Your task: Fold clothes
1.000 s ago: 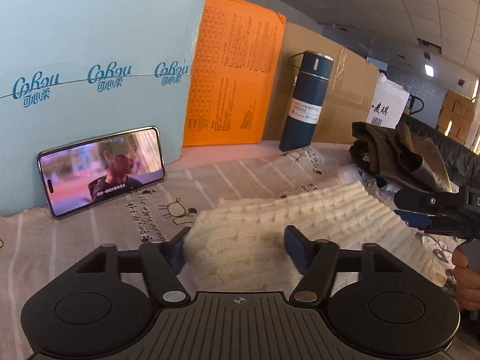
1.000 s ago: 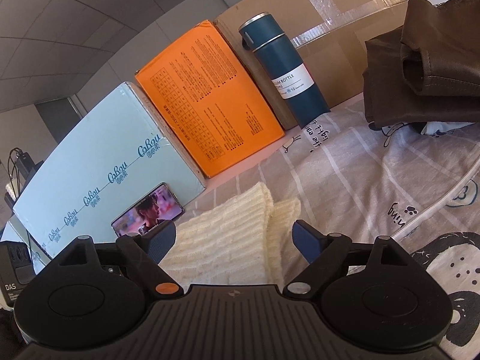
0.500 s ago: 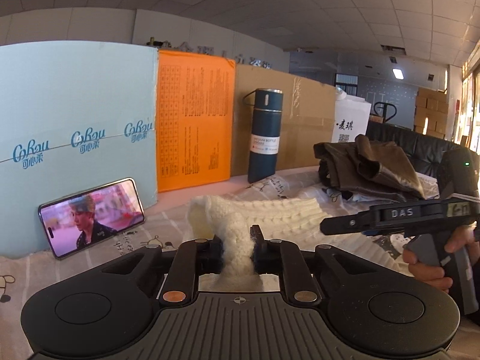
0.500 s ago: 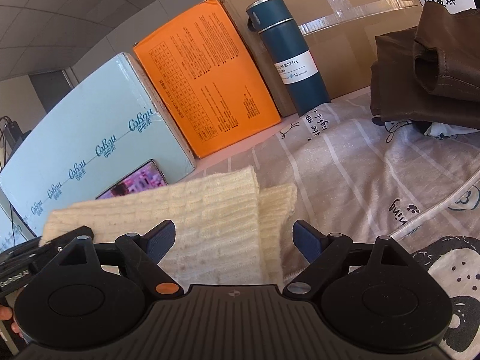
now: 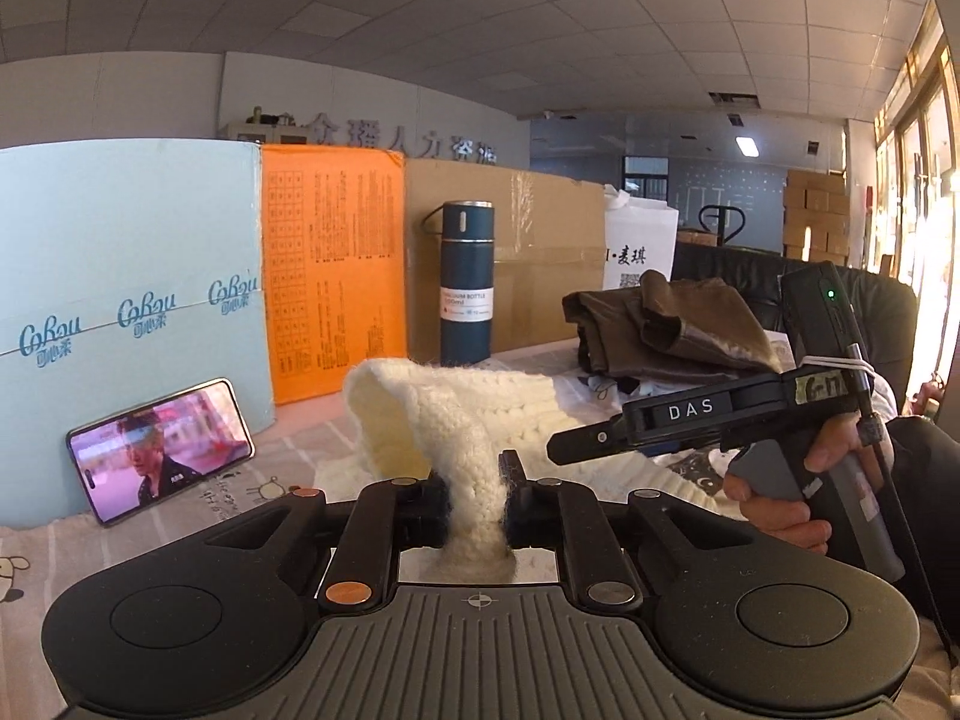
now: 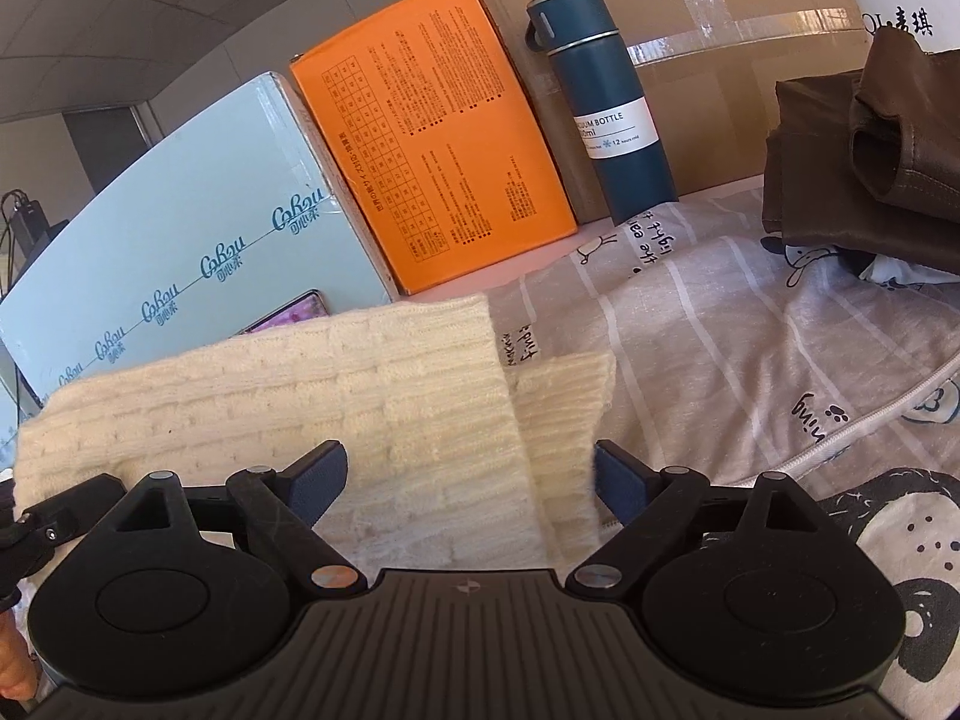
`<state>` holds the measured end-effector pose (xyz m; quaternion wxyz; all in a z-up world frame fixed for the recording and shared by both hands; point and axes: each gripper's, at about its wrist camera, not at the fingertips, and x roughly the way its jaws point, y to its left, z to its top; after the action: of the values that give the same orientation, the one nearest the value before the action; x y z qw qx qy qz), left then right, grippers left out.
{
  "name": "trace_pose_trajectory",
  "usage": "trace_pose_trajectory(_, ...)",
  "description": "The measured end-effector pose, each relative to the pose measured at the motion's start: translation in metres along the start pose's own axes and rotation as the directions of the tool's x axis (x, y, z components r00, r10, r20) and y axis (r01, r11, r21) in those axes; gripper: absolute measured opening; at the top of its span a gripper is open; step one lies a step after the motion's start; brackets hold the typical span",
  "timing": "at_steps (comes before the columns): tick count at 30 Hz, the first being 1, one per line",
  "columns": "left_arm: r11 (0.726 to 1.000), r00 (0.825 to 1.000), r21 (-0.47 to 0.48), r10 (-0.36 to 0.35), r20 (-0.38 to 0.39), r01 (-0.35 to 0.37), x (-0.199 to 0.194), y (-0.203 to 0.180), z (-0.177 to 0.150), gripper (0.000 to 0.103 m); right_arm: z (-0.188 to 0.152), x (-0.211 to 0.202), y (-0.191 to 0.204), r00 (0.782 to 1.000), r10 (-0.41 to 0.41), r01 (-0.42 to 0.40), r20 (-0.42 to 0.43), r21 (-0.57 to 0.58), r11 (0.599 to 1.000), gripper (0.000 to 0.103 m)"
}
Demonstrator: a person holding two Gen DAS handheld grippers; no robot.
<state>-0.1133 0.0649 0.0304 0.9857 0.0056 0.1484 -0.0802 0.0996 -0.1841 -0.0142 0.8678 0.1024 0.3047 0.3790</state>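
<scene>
Writing is plentiful in the left wrist view. One pale blue box (image 5: 126, 300) at the back carries the brand "Cobou" three times, each over small Chinese characters. Beside it stands one orange box (image 5: 333, 276) printed with a grid and fine text too small to read, then one brown cardboard box (image 5: 540, 252). One dark blue flask (image 5: 467, 282) in front of the cardboard wears a white label reading "VACUUM BOTTLE". One white bag (image 5: 642, 240) behind a heap of brown clothes (image 5: 660, 324) shows Chinese characters and a square code. One phone (image 5: 161, 450) leans against the blue box, its screen lit. The left claw (image 5: 477, 489) is clamped on a fold of the cream knit sweater (image 5: 444, 414), raising it off the printed sheet (image 5: 252, 480). To the right, a hand (image 5: 792, 480) grips the right claw's handle, whose bar reads "DAS".

From the right wrist view, the right claw (image 6: 471, 477) stands wide apart; its jaws have just opened a little further, with the cream knit sweater (image 6: 360, 384) lying between them, unpressed. One layer is lifted over another on the printed sheet (image 6: 720, 330), which bears cartoon animals and the words "the ear", "light" and "find". Here "Cobou" shows at least five times along the pale blue box (image 6: 180, 252). The dark blue flask (image 6: 606, 102) label adds "12 hours cold". The orange box (image 6: 444, 138), brown clothes (image 6: 870, 162) and white bag (image 6: 900, 6) appear once each.
</scene>
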Motion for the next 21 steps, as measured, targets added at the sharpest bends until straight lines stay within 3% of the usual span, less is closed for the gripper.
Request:
trace_pose_trajectory(11,0.999,0.999,0.03,-0.042,0.0,0.042,-0.01,-0.012,-0.007,0.013,-0.006,-0.032,0.032,0.994,-0.109,0.109,0.003,-0.125,0.986,0.088)
trace_pose_trajectory(21,0.997,0.998,0.052,-0.064,-0.001,0.064,-0.019,-0.023,-0.014,0.013,-0.008,-0.053,0.049,0.988,-0.152,0.154,0.028,-0.179,0.972,0.088)
